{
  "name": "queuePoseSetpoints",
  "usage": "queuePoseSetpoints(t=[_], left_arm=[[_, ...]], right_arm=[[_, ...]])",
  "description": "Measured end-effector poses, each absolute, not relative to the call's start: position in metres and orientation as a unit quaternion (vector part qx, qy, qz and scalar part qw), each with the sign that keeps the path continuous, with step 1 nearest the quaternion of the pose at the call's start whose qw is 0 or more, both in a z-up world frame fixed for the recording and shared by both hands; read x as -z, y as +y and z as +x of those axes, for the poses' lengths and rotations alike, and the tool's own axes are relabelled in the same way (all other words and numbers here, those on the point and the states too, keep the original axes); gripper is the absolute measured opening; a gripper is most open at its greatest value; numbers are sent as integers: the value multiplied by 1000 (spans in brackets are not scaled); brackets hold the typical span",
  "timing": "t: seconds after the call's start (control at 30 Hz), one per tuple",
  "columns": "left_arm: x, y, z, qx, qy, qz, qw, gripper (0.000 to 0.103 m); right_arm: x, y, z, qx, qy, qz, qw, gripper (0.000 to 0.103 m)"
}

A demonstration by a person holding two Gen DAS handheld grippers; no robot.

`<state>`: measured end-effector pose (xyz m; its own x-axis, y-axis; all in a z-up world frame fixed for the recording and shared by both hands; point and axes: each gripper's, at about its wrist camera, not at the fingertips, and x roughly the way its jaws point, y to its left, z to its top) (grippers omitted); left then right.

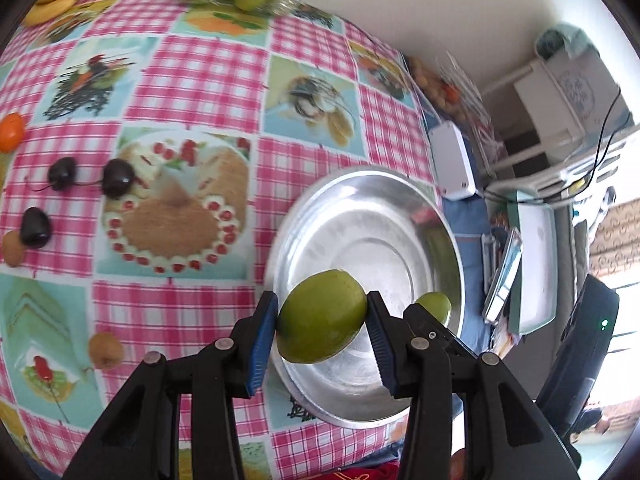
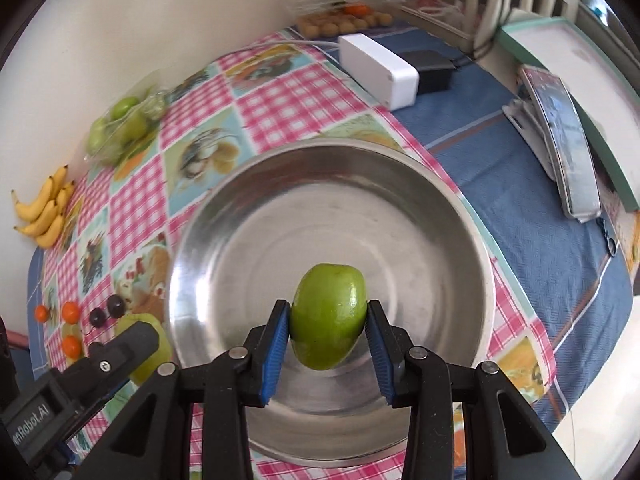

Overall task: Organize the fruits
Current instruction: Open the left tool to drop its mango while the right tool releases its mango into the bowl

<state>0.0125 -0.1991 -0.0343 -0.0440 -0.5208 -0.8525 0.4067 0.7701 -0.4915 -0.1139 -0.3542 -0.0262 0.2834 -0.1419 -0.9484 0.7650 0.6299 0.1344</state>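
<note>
Both tongs are clamped on fruit: left gripper holds a green fruit over the steel bowl's near edge, right gripper holds another green fruit above the bowl's middle. Bowl looks empty, so prob. early; cherries, oranges, bananas wait. Only partial "enRobot.AI" is readable.

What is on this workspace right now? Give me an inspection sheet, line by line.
Surface: checked tablecloth over a blue cloth.
Job's things: steel bowl, nothing resting in it; bagged green fruit; bananas; dark plums; small orange fruits.
Clutter: white box; tray of small tan fruit.
Grippers: left gripper shut on a green fruit; right gripper shut on another green fruit, over the bowl.
Cables: black adapter; black wire.
Surroundings: white wall.
</note>
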Motion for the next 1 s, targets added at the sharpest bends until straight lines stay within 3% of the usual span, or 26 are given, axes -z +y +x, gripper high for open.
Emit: queuePoseSetpoints(t=[0.57, 1.0], left_arm=[[63, -221, 4, 341, 664, -20, 665, 46], [50, -211, 3, 348, 660, -35, 665, 46]], right_arm=[[45, -359, -118, 309, 536, 325, 715, 41], [43, -360, -121, 320, 534, 325, 712, 42]])
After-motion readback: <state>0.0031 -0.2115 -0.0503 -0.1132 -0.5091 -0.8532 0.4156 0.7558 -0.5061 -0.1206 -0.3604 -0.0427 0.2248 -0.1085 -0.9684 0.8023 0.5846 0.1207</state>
